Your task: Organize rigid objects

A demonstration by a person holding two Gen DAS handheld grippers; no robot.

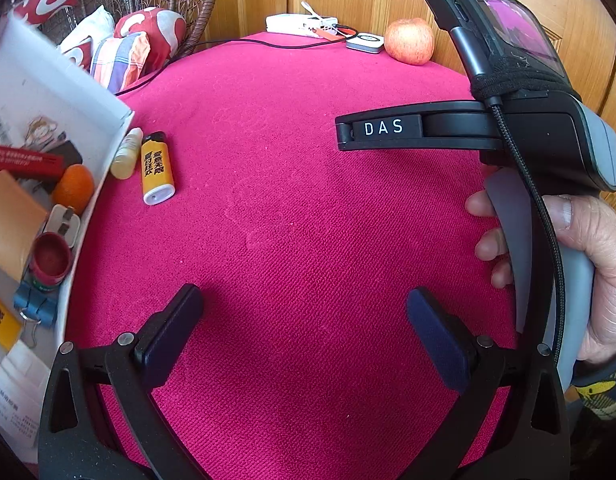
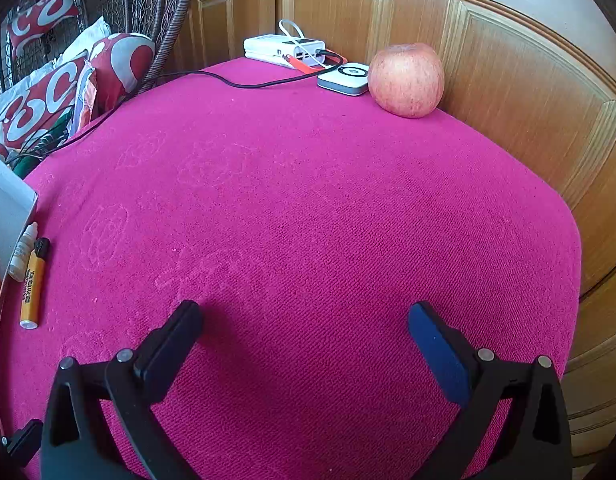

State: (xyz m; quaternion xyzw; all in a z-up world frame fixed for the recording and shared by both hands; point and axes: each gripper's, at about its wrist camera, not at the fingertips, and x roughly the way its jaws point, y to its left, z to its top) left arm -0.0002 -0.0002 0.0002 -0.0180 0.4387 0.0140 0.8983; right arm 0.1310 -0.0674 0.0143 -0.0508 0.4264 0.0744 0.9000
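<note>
Progress looks well advanced but unfinished: the white box (image 1: 36, 92) at the left edge of the pink-covered worktop (image 1: 308, 220) already holds an orange (image 1: 74, 188), a red carton, a plug, a small red jar and binder clips, while a yellow lighter (image 1: 158, 168) and a small pale dropper bottle (image 1: 127, 154) lie on the cloth just outside its wall, side by side and touching or nearly so. An apple (image 2: 405, 80), a power bank (image 2: 284, 51) and a small white charging pad (image 2: 345, 78) sit at the far edge, well apart from the box. The lighter's long axis runs roughly along the box wall, black cap toward the far edge, white base toward the near one. Left claw (image 1: 304, 320) and right claw (image 2: 306, 334) are both spread wide and empty over bare cloth.
</note>
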